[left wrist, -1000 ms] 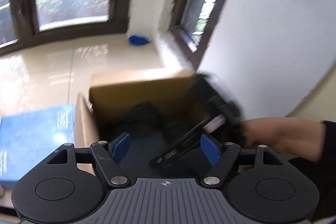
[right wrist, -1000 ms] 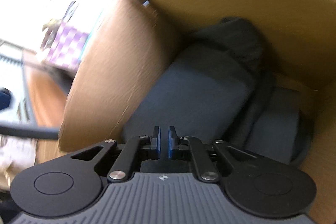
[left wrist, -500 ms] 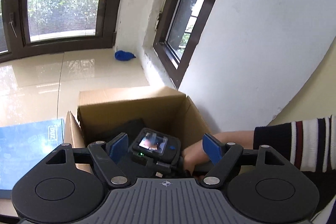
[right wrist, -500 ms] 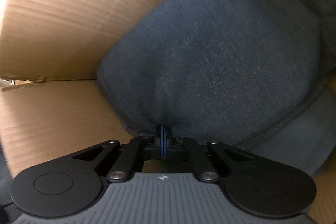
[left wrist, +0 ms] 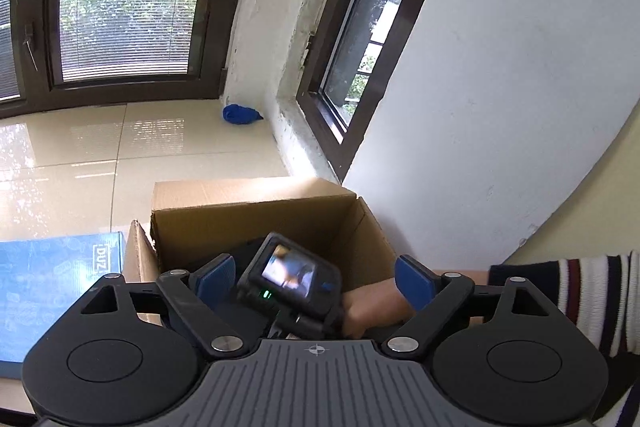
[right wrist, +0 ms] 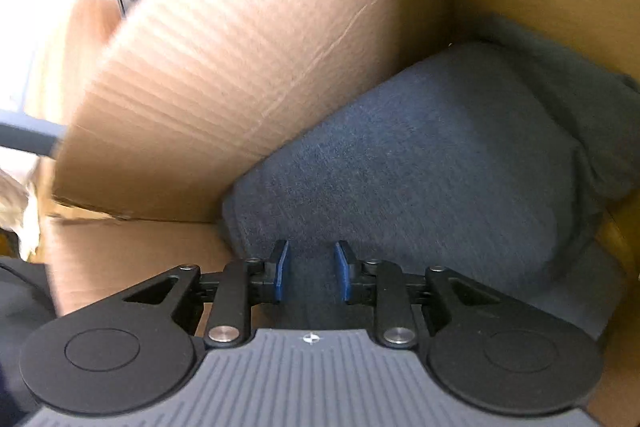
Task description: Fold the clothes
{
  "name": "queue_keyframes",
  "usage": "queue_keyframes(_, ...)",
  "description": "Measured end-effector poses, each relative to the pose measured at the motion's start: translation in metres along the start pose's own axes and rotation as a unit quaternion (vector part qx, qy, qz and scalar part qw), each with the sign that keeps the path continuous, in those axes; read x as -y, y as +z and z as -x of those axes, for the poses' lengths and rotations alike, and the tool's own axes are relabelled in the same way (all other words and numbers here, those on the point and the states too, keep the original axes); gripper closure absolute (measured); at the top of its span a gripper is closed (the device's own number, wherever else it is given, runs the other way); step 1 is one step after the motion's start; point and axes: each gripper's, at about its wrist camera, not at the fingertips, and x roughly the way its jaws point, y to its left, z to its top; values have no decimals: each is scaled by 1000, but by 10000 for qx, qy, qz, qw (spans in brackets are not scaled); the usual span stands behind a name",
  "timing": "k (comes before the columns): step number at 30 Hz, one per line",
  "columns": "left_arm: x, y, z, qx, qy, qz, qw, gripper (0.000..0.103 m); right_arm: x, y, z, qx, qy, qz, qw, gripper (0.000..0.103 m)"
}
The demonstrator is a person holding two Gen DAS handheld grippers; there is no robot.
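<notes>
In the right wrist view, the right tongs [right wrist: 310,269] are seen reaching down into a cardboard box [right wrist: 248,75], whose ribbed wall fills the upper left of the frame and whose second wall closes off the upper right. The jaws have just been opening and stand a narrow gap apart, blue pads [right wrist: 282,269] facing each other with only the near edge of a folded dark grey garment [right wrist: 420,163] lying below and between them; nothing is pinched. The garment lies in the box at centre and right of the frame, its left edge pressed against the ribbed wall, so little free room is left on that side.

In the left wrist view, the left tongs [left wrist: 316,277] are held wide apart above the near rim of the box [left wrist: 256,215], their jaws having just been widening, with nothing gripped. Between the blue pads the right hand [left wrist: 376,307] and the camera screen [left wrist: 290,273] of its tool are seen. A blue carton [left wrist: 52,291] lies at lower left, just beside the box flap. Open tiled floor [left wrist: 80,155] stretches behind the box toward the windows, where a blue cloth [left wrist: 240,115] rests in the corner.
</notes>
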Motion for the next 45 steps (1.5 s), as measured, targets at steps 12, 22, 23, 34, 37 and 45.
queue_keyframes(12,21,-12,23,271,139,-89,9995,6,-20,-18,73,945,-462,-187,9943,69)
queue_keyframes(22,48,-44,68,652,461,-87,9968,0,-69,-64,142,2146,-1054,-521,9696,41)
queue_keyframes(23,50,-49,74,686,526,-78,9962,0,-73,-69,143,2253,-1107,-563,9663,34)
queue_keyframes(34,76,-112,128,777,1374,200,9873,0,-154,-175,186,3123,-1605,-871,9323,5)
queue_keyframes(37,84,-125,140,781,1540,398,9842,0,-171,-201,189,3322,-1724,-994,9220,1)
queue_keyframes(45,97,-155,149,582,1981,785,9753,0,-205,-250,187,3451,-2069,-1230,9072,1)
